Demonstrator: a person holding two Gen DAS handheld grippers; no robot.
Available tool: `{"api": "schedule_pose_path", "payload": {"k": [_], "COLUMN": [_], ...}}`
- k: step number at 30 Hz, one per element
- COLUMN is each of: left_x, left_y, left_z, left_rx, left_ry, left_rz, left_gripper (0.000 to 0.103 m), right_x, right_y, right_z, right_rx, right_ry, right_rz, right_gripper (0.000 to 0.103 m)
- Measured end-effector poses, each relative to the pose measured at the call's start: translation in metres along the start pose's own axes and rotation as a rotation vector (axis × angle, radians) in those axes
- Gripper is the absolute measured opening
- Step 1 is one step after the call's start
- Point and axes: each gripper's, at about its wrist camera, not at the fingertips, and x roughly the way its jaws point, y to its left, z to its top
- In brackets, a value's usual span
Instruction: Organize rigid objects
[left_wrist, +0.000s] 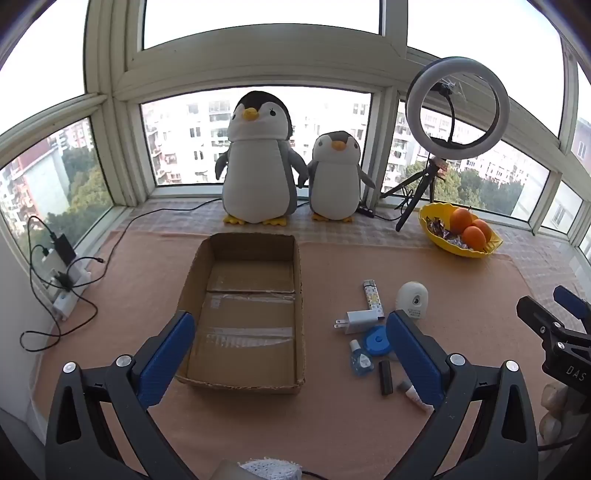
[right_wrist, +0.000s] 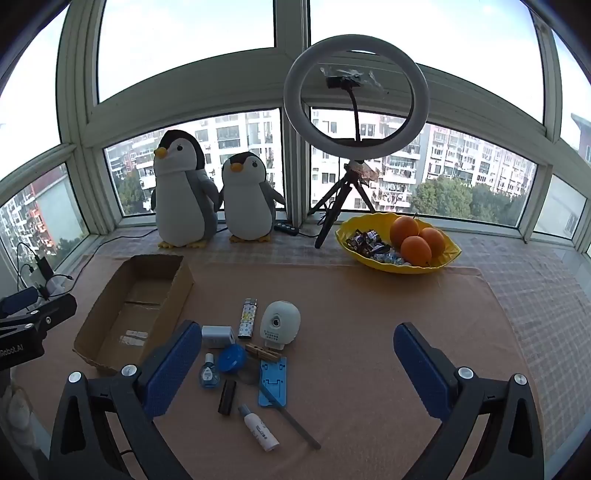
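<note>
Left wrist view: left gripper (left_wrist: 290, 345) spread wide, holding nothing, above the empty cardboard box (left_wrist: 243, 314).

Right wrist view: right gripper (right_wrist: 295, 349) likewise wide and empty; small items, including lighter (right_wrist: 248, 318) and charger plug (right_wrist: 218, 336), lie beside the box. Sorting apparently not yet begun; next, close on one item.

small items (right_wrist: 243, 354) lie right of the box (right_wrist: 147, 295).
</note>
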Motion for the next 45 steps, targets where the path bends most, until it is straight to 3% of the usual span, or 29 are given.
{"api": "schedule_pose_path", "payload": {"k": [45], "left_x": [-0.0054], "left_y": [-0.0020], "left_z": [0.0037], "left_rx": [0.002], "left_ry": [-0.028], "left_rz": [0.000], "left_gripper": [0.102], "right_x": [0.0014], "right_y": [-0.0020], "right_z": [-0.0038], "right_rx": [0.011], "right_ry": [0.005], "right_rz": [0.004], "right_gripper": [0.103]}}
